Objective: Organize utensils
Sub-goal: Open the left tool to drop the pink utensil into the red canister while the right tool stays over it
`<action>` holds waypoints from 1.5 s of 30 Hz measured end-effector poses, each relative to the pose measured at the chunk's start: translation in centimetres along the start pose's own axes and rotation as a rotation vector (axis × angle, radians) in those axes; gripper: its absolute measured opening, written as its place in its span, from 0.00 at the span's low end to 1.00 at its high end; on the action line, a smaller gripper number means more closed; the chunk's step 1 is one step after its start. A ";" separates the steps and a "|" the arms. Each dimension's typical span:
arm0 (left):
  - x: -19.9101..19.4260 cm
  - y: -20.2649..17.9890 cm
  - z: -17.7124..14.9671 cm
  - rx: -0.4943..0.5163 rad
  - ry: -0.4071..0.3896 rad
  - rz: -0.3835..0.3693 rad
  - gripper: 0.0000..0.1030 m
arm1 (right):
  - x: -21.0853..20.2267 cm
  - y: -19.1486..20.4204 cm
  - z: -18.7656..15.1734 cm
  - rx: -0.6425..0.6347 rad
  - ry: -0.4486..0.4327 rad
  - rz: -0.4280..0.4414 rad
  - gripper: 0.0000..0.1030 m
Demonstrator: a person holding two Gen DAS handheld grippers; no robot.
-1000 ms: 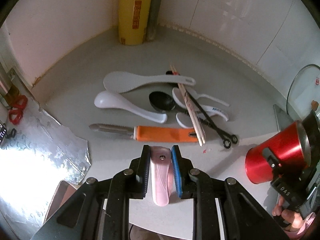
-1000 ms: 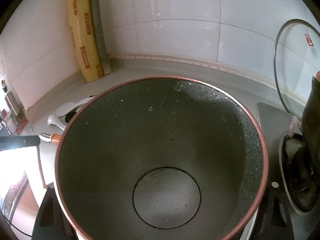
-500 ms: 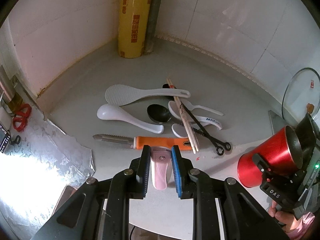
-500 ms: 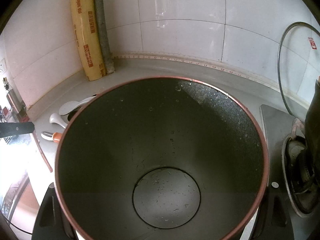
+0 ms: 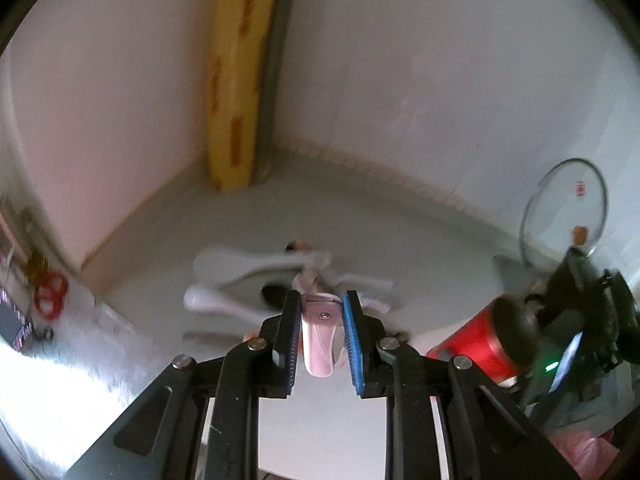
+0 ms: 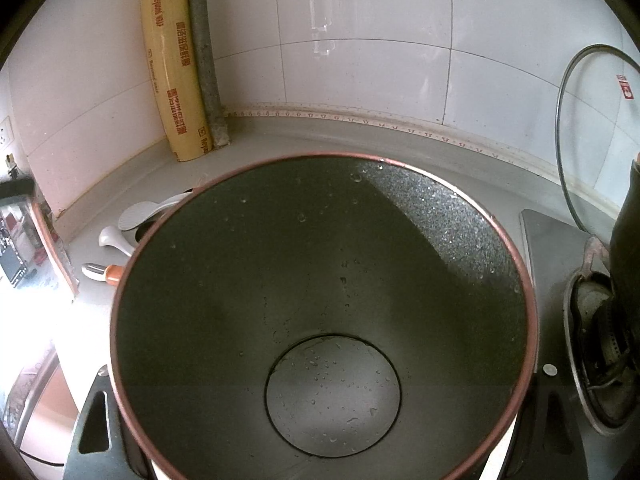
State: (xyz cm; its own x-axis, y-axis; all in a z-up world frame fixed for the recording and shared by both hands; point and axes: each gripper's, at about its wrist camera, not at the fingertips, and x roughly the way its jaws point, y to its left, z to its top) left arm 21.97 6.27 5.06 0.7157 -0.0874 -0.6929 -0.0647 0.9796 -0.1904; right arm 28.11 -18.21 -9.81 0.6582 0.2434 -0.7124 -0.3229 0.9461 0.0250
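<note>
My left gripper (image 5: 320,340) is clenched on a pink utensil handle (image 5: 318,340). The handle stands between the black pad and the blue pad, and its rounded end points down toward my camera. The left wrist picture is blurred, so I cannot read small details there.

I take the yellow roll (image 5: 234,80) in the corner of the walls as my landmark. The other utensils lie in a group on the grey counter (image 5: 160,240), in front of this roll and nearer to me. In this group I see a white rice paddle (image 5: 224,266), a white ladle (image 5: 212,302) just beside it on the near side, and a dark spoon bowl (image 5: 274,294). The rest of the group is hidden behind my fingers or is too blurred to name. Far to the right of the roll, a glass lid (image 5: 564,204) leans on the wall. A pair of red scissors (image 5: 50,294) is to the left of the roll, at the edge of the counter.

My right gripper (image 5: 576,320) grasps the red pot (image 5: 472,348), which is tilted, with its opening turned toward the gripper. In the right wrist view the dark inside of the pot (image 6: 320,300) fills nearly the whole picture, with water drops on its bottom, and the fingers are mostly hidden behind it. Past its rim, on the side of the roll (image 6: 172,60), the paddle (image 6: 138,216), the ladle (image 6: 114,238) and an orange-handled tool (image 6: 104,272) show on the counter.
</note>
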 end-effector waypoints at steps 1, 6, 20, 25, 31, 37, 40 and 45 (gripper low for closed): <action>-0.6 -0.6 0.6 0.017 -0.019 -0.014 0.21 | 0.1 0.1 0.0 -0.002 0.001 0.000 0.88; -1.9 -3.8 2.9 0.094 -0.070 -0.094 0.21 | 0.1 0.3 0.1 -0.011 0.005 0.005 0.88; -0.9 -10.6 4.7 0.235 -0.067 -0.228 0.21 | 0.3 0.5 0.3 -0.015 0.015 0.008 0.88; 0.1 -11.9 4.7 0.244 -0.042 -0.261 0.21 | 0.4 0.5 0.4 -0.018 0.018 0.010 0.88; 2.2 -13.3 3.2 0.244 0.037 -0.321 0.21 | 0.5 0.5 0.3 -0.021 0.019 0.015 0.88; 4.2 -13.3 1.7 0.221 0.117 -0.339 0.21 | 0.5 0.4 0.4 -0.025 0.018 0.020 0.88; 5.2 -13.0 1.2 0.196 0.155 -0.343 0.21 | 0.5 0.3 0.3 -0.027 0.018 0.022 0.88; 6.9 -12.5 0.4 0.161 0.222 -0.353 0.21 | 0.6 0.4 0.4 -0.034 0.021 0.018 0.88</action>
State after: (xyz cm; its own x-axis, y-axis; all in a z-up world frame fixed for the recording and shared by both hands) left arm 27.94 -6.48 2.92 0.5066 -0.4406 -0.7411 0.2781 0.8971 -0.3433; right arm 28.67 -17.64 -9.97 0.6381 0.2551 -0.7265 -0.3577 0.9337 0.0137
